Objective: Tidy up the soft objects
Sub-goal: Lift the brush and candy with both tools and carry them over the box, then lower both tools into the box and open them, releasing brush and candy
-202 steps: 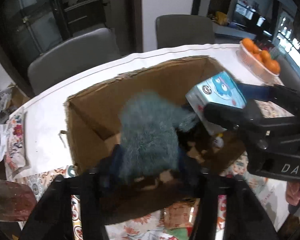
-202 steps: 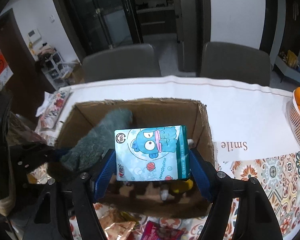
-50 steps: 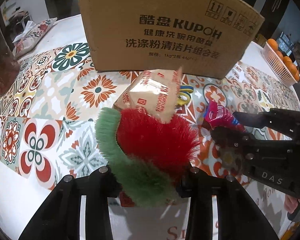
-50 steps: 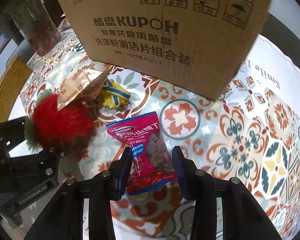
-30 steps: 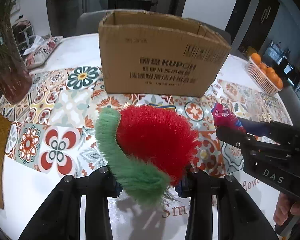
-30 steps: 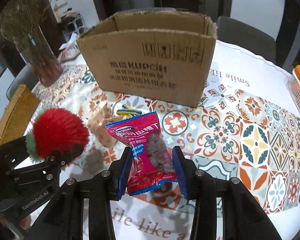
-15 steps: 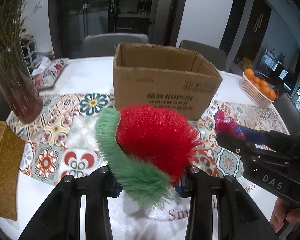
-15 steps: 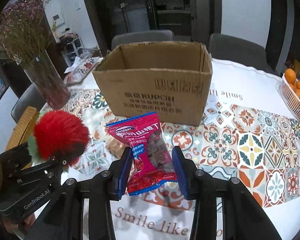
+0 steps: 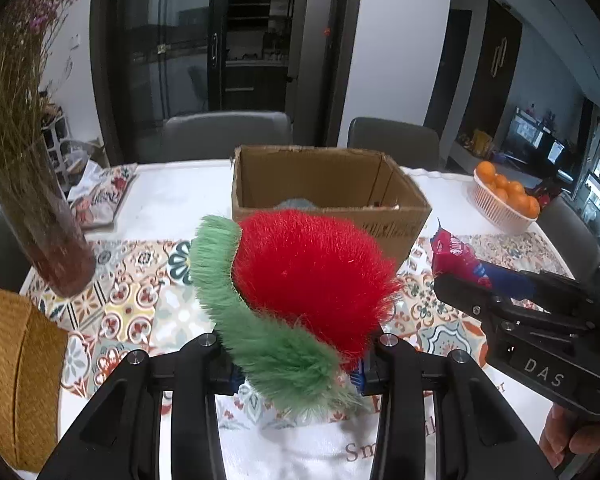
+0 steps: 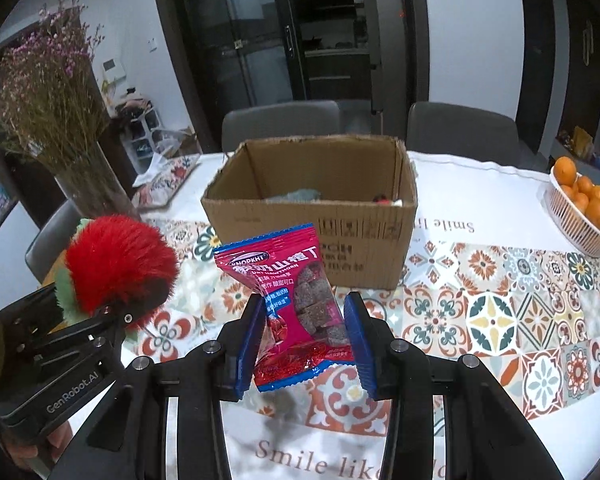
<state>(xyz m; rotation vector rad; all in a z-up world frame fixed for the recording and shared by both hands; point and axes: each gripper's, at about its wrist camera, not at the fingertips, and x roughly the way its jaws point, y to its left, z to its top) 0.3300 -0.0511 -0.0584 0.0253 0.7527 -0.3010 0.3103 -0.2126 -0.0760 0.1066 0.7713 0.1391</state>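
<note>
My left gripper (image 9: 296, 364) is shut on a fluffy red and green plush (image 9: 300, 280) and holds it above the table, in front of the open cardboard box (image 9: 404, 216). My right gripper (image 10: 306, 336) is shut on a red snack packet (image 10: 296, 304), also held above the table. The box (image 10: 332, 248) stands on the table ahead of both; a grey-blue fluffy thing (image 10: 300, 195) shows inside it. The plush also shows at the left in the right wrist view (image 10: 116, 264), the packet at the right in the left wrist view (image 9: 456, 256).
A glass vase of dried flowers (image 9: 40, 240) stands at the left. A white basket of oranges (image 10: 584, 208) sits at the far right. A woven yellow mat (image 9: 8, 376) lies at the near left. Grey chairs (image 10: 284, 124) stand behind the table.
Both grippers have risen and drawn back from the table with the plush and the packet; the box now looks farther away and its open top shows.
</note>
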